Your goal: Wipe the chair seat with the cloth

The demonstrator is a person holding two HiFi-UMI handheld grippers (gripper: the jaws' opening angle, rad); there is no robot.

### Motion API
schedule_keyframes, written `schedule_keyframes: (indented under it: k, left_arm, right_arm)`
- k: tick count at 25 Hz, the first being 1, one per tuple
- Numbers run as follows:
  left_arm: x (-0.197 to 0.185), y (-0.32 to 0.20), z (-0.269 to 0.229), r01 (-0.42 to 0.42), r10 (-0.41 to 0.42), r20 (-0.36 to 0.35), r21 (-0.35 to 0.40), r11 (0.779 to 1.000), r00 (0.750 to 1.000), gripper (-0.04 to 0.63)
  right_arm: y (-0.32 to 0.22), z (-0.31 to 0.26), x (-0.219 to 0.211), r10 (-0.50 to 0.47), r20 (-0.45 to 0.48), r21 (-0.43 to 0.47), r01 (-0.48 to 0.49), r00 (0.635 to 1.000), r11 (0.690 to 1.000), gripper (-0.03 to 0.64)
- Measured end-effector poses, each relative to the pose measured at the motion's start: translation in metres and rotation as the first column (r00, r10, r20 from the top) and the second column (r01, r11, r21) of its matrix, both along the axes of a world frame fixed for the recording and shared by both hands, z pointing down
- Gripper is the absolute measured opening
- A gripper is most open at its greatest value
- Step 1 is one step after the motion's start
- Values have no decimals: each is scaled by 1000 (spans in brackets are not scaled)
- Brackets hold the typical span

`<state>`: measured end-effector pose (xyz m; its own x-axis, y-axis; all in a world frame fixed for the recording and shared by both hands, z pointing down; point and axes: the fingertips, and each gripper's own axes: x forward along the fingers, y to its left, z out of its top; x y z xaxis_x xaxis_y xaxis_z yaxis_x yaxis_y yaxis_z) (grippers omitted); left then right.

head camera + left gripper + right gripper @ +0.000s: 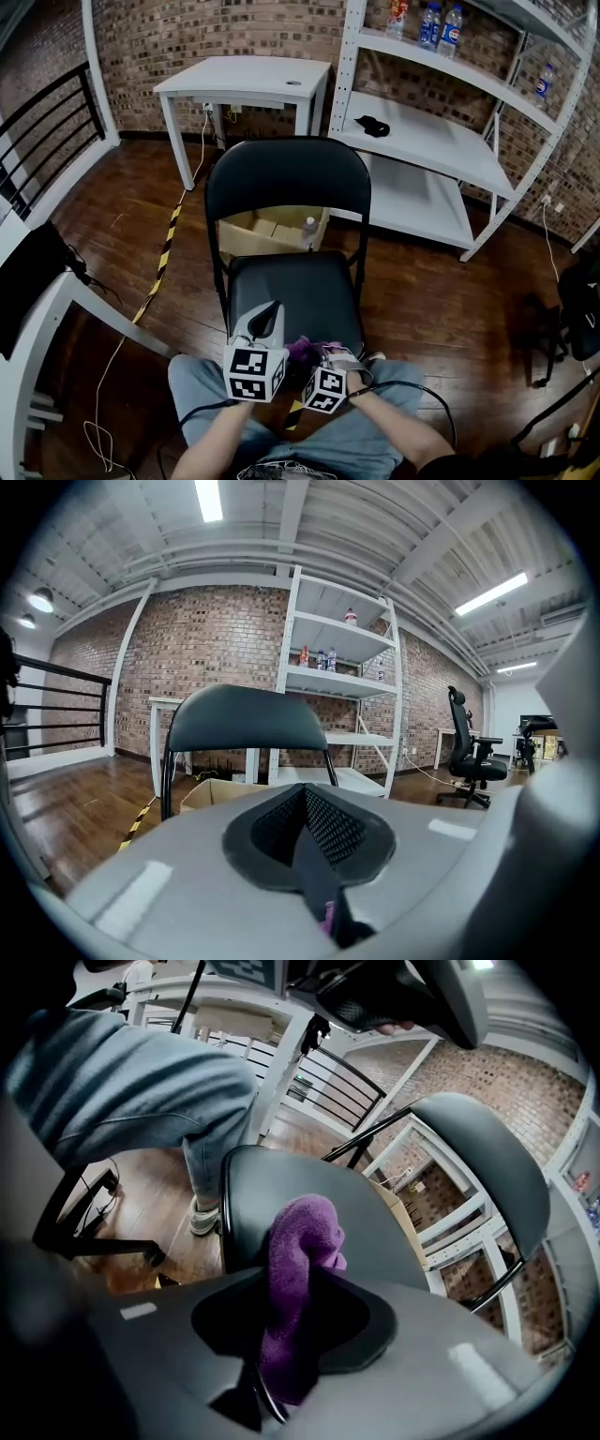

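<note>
A black folding chair stands in front of me, its seat (295, 281) bare and its backrest (286, 173) upright. Over the seat's near edge my right gripper (321, 358) is shut on a purple cloth (302, 349). In the right gripper view the cloth (302, 1237) bunches up out of the jaws (295, 1283), with the seat (281, 1190) just beyond. Beside it, my left gripper (272, 311) hovers over the seat's front left, jaws together and nothing held. In the left gripper view it (305, 803) points level at the backrest (244, 719).
Under the chair sits an opened cardboard box (267, 232) with a bottle (309, 230). A white table (246, 77) and white shelving (422, 141) stand behind. A black office chair (581, 300) is at the right. Striped tape (167, 246) runs along the wooden floor.
</note>
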<state>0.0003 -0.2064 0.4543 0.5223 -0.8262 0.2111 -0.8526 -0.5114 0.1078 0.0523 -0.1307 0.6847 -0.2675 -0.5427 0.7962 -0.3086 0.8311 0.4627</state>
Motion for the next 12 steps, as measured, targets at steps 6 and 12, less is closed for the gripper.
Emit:
schedule_keyframes:
  k: [6,12]
  left_arm:
    - [1,-10,-2,1,-1,-12,0,1000,1000,5]
    - [9,-25,-3,-8,8,-17,-2,1000,1000,5]
  right_arm:
    - [-34,-32,0,2,69,85,-8,998,996,117]
    - [-126,-73,29,87,73,172,-98,994,980,117]
